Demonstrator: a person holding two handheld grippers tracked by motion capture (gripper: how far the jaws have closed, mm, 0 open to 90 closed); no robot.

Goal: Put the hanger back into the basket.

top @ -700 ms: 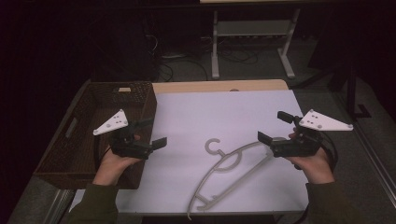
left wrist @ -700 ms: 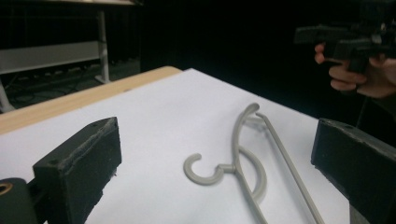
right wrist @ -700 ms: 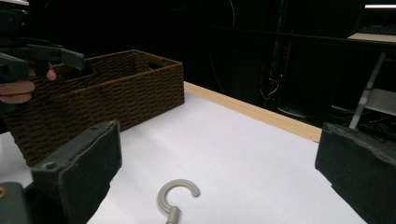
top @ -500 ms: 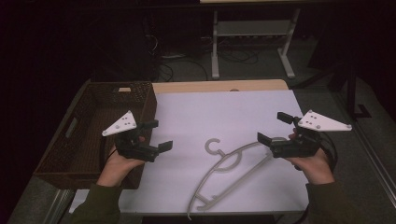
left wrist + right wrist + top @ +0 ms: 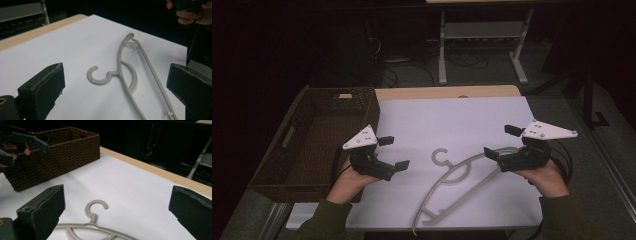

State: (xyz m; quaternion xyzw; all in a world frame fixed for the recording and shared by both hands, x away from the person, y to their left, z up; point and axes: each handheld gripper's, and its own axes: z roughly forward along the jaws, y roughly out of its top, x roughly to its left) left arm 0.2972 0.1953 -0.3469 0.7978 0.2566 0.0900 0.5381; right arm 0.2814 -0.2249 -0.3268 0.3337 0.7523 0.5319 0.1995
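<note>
A grey plastic clothes hanger [image 5: 451,184] lies flat on the white sheet [image 5: 452,125], its hook [image 5: 440,158] pointing toward the far side. My left gripper [image 5: 395,152] hovers just left of the hook, jaws wide open and empty. In the left gripper view the hanger [image 5: 125,75] lies ahead between the open jaws of the left gripper [image 5: 117,82]. My right gripper [image 5: 501,141] stands open over the hanger's right arm, holding nothing. The right gripper view has the hook [image 5: 95,211] low between the open jaws of the right gripper [image 5: 117,212].
An empty brown wicker basket [image 5: 373,107] stands at the table's left side, close behind my left hand; it is the basket [image 5: 57,157] in the right gripper view. A bare wooden strip [image 5: 447,92] runs along the far edge. Metal stand legs rise beyond the table.
My left gripper has moved right, from beside the basket's edge out over the white sheet toward the hanger's hook. The right gripper and the hanger have stayed put.
</note>
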